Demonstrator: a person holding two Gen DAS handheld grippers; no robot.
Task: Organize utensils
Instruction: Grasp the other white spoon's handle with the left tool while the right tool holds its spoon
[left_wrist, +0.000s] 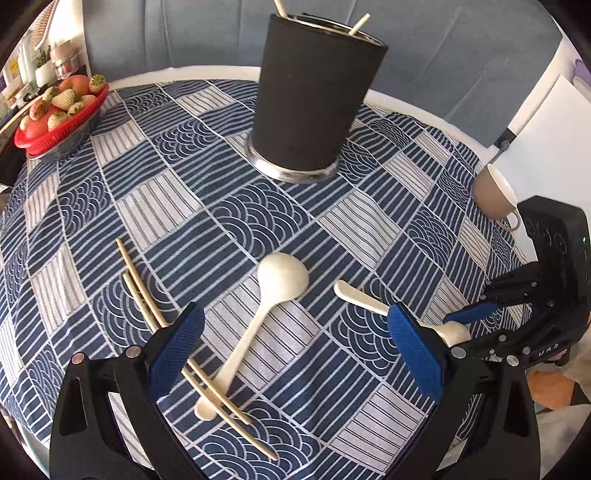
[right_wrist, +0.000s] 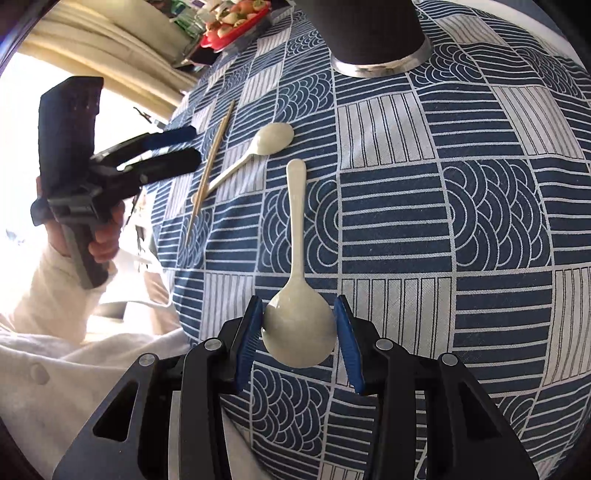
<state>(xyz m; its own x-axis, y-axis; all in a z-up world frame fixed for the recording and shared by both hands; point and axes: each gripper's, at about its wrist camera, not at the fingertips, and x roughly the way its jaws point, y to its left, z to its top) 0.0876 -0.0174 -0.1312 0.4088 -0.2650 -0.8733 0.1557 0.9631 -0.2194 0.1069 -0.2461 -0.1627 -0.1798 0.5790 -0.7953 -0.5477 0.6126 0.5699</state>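
A black utensil holder (left_wrist: 314, 99) with two chopsticks in it stands at the far middle of the patterned tablecloth (left_wrist: 369, 229). My left gripper (left_wrist: 295, 332) is open above a cream spoon (left_wrist: 273, 291) whose handle crosses a pair of chopsticks (left_wrist: 147, 306). My right gripper (right_wrist: 299, 328) is shut on the bowl of a second cream spoon (right_wrist: 297, 317), handle pointing away. The first spoon (right_wrist: 266, 142) and chopsticks (right_wrist: 208, 170) lie further left in the right wrist view; the holder's base (right_wrist: 380, 55) is at the top. The right gripper (left_wrist: 469, 317) shows in the left view.
A red basket of strawberries and fruit (left_wrist: 62, 110) sits at the far left table edge. A beige cup (left_wrist: 495, 195) lies tipped at the right edge. The left gripper (right_wrist: 162, 151) and the person's hand appear at the left of the right wrist view.
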